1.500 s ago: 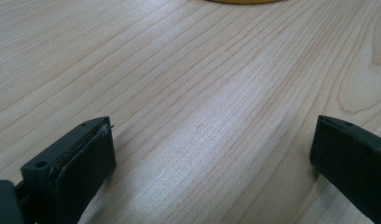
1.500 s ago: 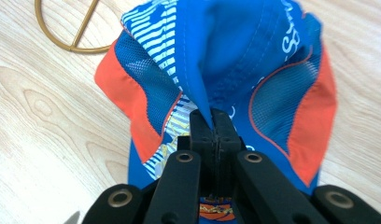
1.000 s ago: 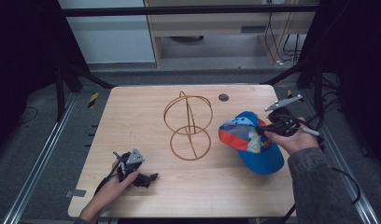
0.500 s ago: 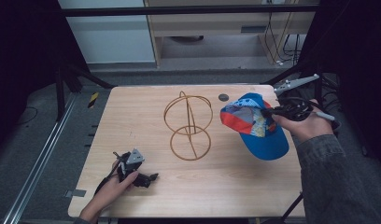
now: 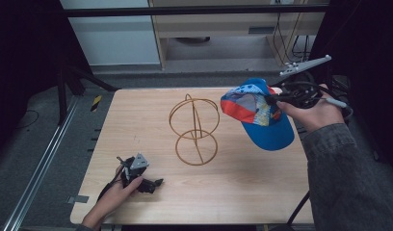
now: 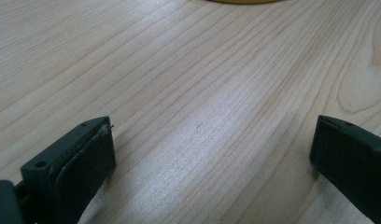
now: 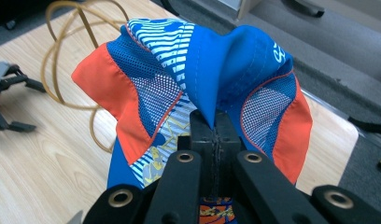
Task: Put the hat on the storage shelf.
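Up off the desk (image 5: 137,120) comes the cap (image 5: 257,115) since a second ago: it lay flat near the right edge then, and now I see it hanging in the air above that same side, carried by the right gripper (image 5: 276,98). Its jaws are clamped together on a fold of the blue crown fabric; in the right gripper view the cap (image 7: 202,88) bunches around the closed gripper (image 7: 215,123), orange panels and mesh spreading to either side, the brim drooping toward the desk. Just left of the cap stands the wire frame (image 5: 194,130), two gold rings crossed above a round base, upright near the middle of the desk and apart from the cap. Well away, at the near left corner, my left gripper (image 5: 156,183) rests on the wood where it was before, jaws wide apart with nothing between them. A yellowish edge at the top of the left gripper view is probably the frame's base, though I cannot be sure.
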